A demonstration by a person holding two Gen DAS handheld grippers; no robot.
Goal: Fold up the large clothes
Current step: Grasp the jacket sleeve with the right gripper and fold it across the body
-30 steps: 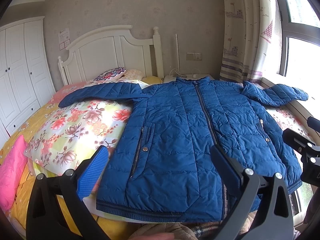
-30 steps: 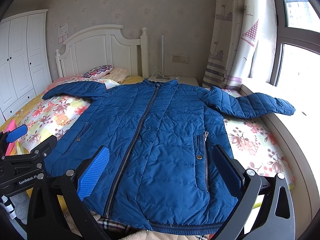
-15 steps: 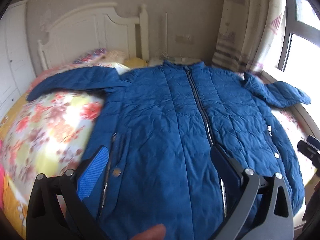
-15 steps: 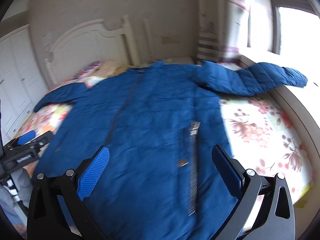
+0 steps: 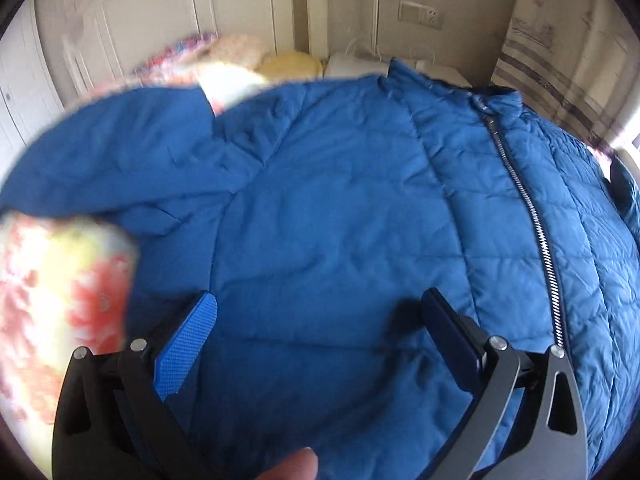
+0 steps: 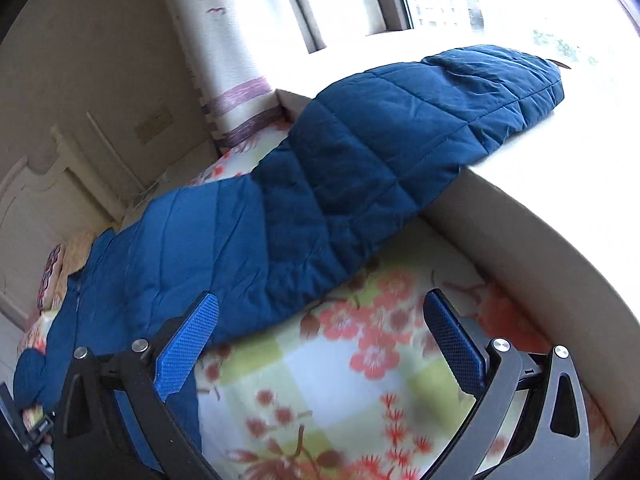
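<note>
A blue quilted jacket (image 5: 344, 216) lies zipped and face up on the bed, its collar toward the headboard. My left gripper (image 5: 320, 328) hovers open close over the jacket's left chest, below the left sleeve (image 5: 112, 156) that stretches off to the left. In the right wrist view the jacket's right sleeve (image 6: 384, 148) runs from the bed up onto the white window sill (image 6: 560, 168). My right gripper (image 6: 320, 328) is open over the floral sheet (image 6: 360, 380), just below that sleeve. Nothing is between either pair of fingers.
A floral duvet (image 5: 60, 296) bulges at the jacket's left. Pillows (image 5: 224, 52) and the white headboard (image 5: 180, 8) are at the far end. A curtain (image 6: 224, 64) hangs by the window. A fingertip (image 5: 292, 466) shows at the bottom edge of the left wrist view.
Both grippers have moved forward and lower over the bed. The left closed in on the jacket's left chest; the right swung right toward the sleeve on the sill. Both stayed open.
</note>
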